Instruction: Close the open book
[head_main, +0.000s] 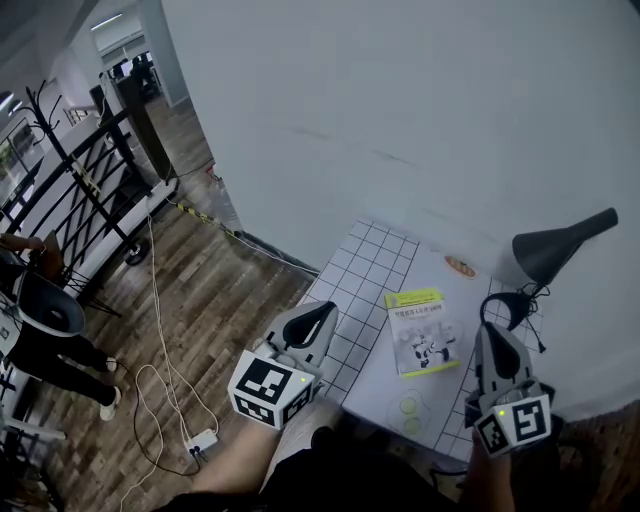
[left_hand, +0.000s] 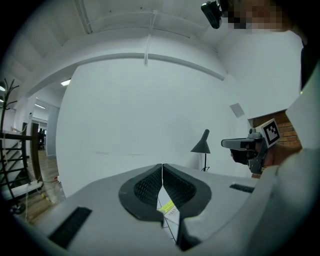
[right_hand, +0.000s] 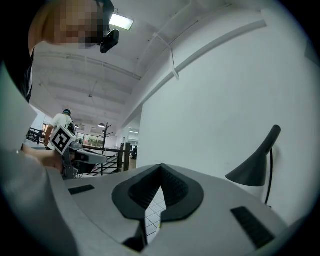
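Grey jaws first: I count two grippers, one in each of my hands. The left gripper (head_main: 322, 312) has its jaws pressed together with nothing between them, and the right gripper (head_main: 490, 338) is pinched tight the same way, also empty. Both hang above the near end of the white table (head_main: 445, 280), the left one over its left edge and the right one towards its right side.

Between them lies one book (head_main: 424, 332), flat on the tabletop with its yellow-green cover facing up, touched by neither gripper. It sits just right of a strip of grid squares (head_main: 362, 285) that runs along the table's left edge, and bare white surface shows on its near and far sides.

One dark grey lamp (head_main: 560, 245) stands beyond the right gripper, its base near the book's right edge, so room is tighter on that side.

Behind the table rises a plain white wall (head_main: 400, 100). Left of the table edge there is open wooden floor (head_main: 225, 300) with one power strip (head_main: 201, 440) and its cable, then a black railing (head_main: 85, 190).
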